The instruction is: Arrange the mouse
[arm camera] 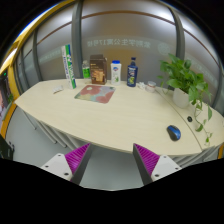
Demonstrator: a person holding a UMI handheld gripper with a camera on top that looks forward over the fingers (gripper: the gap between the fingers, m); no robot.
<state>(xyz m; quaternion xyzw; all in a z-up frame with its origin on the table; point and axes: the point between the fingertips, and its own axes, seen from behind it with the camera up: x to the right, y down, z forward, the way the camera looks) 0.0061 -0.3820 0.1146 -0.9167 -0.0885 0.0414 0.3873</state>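
The gripper (110, 160) is positioned above the near edge of the surface (120, 118). Its two fingers (72, 160) are spread wide, with a clear gap between them. Each finger carries a magenta pad on its inner face. Nothing is held, and nothing stands between the fingers.

The surface is a long, pale, rounded tabletop that extends ahead of the fingers.

The mouse (174, 132) is a small dark blue unit. It rests on the surface near its front edge, ahead of the fingers and off to their right, well apart from them. A thin cable (200, 126) lies on the surface beside the mouse on its right.

A potted plant (186, 82) with trailing green leaves stands beyond the mouse at the right end of the surface.

A flat printed sheet or mat (96, 94), pink and patterned, lies beyond the fingers on the left half of the surface. A small pale item (57, 90) lies to its left; its type cannot be determined.

A row of items stands at the far side of the surface:
- a tall white and green container (70, 66), at the left;
- a brown box (98, 70);
- a white bottle (116, 71), just beside the box;
- a blue bottle (131, 71), to the right of the white bottle;
- a small white object (152, 86), further right, near the plant.

Glass partition panels (120, 40) with faint lettering stand behind the surface.
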